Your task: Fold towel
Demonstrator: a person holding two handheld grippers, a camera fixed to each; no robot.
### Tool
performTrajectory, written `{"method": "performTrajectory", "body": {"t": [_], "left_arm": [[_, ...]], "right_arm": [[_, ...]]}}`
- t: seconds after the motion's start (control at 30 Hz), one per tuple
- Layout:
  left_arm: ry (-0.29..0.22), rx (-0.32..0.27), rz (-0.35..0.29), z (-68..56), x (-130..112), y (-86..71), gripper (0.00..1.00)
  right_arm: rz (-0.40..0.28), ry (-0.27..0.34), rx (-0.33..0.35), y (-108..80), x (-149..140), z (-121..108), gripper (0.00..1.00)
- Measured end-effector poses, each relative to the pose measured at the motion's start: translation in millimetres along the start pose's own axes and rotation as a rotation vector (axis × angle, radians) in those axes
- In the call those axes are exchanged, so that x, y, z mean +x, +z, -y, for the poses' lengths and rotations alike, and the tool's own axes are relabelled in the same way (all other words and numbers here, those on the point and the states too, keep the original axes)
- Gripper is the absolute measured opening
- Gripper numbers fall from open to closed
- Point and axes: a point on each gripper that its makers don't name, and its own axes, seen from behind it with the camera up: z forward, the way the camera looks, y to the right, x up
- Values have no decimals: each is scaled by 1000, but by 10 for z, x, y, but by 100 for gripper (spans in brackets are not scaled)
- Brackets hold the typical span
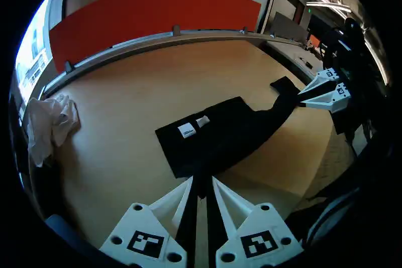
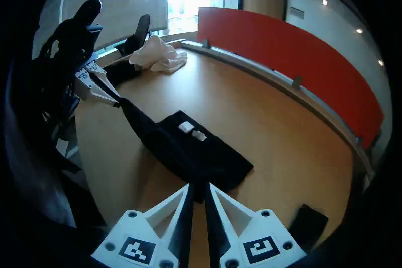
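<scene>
On the wooden desk (image 1: 125, 97) I see the black towel (image 1: 226, 132) stretched between my left claw (image 1: 202, 190) and right claw (image 2: 199, 190), each pinched closed on a corner.

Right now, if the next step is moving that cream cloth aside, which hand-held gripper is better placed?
Left, probably. The cream cloth lies to one side of the left hand-held gripper; from the right hand-held gripper it sits beyond the left one. Both pinch the black towel, so it must release first.
</scene>
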Motion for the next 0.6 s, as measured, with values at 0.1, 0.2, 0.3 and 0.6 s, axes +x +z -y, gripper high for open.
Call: {"method": "performTrajectory", "body": {"t": [0.1, 0.2, 0.3, 0.6], "left_arm": [[-6, 4, 3, 45, 22, 79, 11], [-15, 6, 9, 90, 43, 169, 11], [-21, 11, 15, 141, 63, 265, 11], [-22, 26, 37, 276, 98, 554, 11]], "right_arm": [[11, -1, -5, 70, 4, -67, 14], [21, 1, -12, 153, 2, -148, 14], [34, 8, -24, 242, 0, -244, 14], [75, -2, -32, 479, -40, -423, 13]]}}
